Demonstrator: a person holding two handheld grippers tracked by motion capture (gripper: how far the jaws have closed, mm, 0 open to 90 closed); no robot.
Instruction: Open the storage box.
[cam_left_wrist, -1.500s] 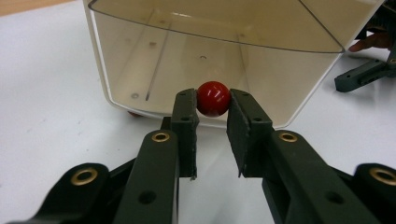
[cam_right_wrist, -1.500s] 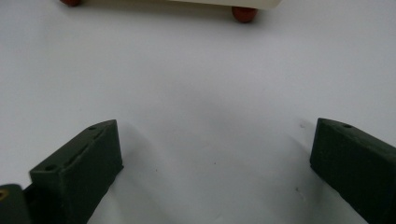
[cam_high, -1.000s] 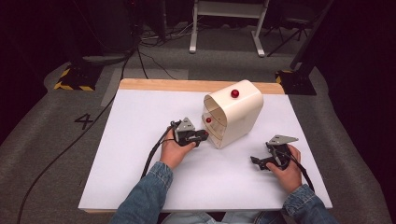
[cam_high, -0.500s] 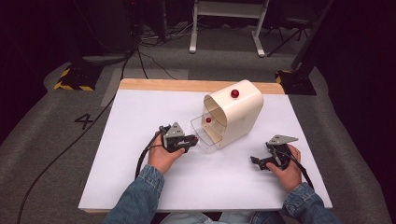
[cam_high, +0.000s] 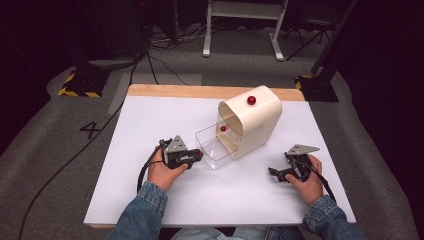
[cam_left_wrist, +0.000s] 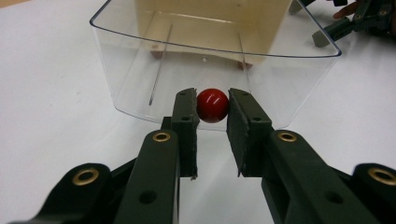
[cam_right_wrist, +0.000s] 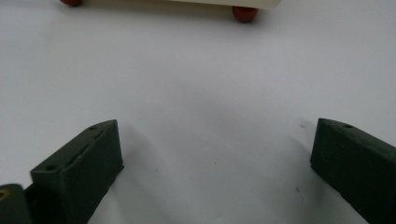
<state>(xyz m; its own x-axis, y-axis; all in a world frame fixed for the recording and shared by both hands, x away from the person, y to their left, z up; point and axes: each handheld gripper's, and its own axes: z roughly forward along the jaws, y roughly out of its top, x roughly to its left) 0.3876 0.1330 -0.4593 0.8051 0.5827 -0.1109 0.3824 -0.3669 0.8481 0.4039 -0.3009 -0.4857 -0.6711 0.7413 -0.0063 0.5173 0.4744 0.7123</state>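
Currently left tool (cam_left_wrist: 212, 122) clamped on red knob (cam_left_wrist: 212, 105) at front wall of clear drawer (cam_left_wrist: 140, 70); drawer drawn partway out of cream cabinet (cam_high: 252, 122), standing toward the far side of white desk (cam_high: 150, 125). Right tool (cam_high: 284, 172) resting on desk near the cabinet's right, jaws spread wide, nothing between them.

Advice for the step judged in hand, drawing the drawer out: pull straight along the drawer's line, level with the desk, no twist of the wrist. Grip to be kept centred on the knob, a round, glossy thing likely to slip from flat pads. Cabinet looks light and unsteadied; right tool well placed to brace it should it slide.

Hard to make out: remaining length of drawer inside the cabinet; any end stop; drawer contents, apparently none. Second red knob (cam_high: 251, 100) on cabinet top, purpose unclear. Cabinet's red feet (cam_right_wrist: 244, 13) cut off at the right gripper view's top edge.
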